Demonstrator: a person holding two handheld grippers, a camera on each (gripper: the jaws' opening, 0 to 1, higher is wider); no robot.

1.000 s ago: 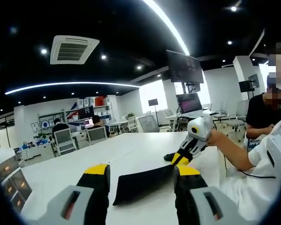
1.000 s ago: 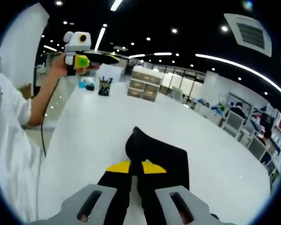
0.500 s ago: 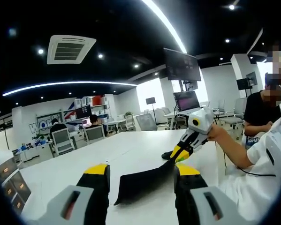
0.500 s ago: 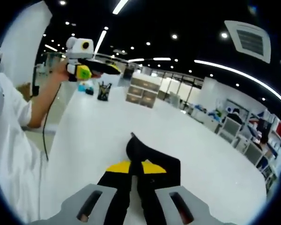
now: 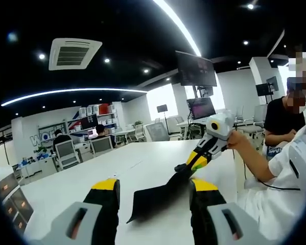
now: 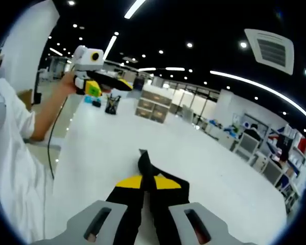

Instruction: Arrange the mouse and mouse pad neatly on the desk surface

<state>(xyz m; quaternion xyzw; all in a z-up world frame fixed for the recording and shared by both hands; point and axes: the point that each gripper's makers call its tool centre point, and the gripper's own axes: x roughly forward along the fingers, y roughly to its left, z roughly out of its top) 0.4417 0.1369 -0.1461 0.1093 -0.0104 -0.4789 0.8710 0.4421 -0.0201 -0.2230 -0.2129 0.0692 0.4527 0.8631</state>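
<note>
Evidently the right hand-held gripper (image 6: 146,188), clamped on the mouse pad (image 5: 160,196), lifts it above the surface (image 6: 101,148) for repositioning; the left hand-held gripper (image 5: 153,190) stays apart.

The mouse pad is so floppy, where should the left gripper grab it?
Probably the free edge of the mouse pad nearest the open left gripper, coming in flat from the side: it's thin, and the right gripper already pinches the opposite edge.
</note>
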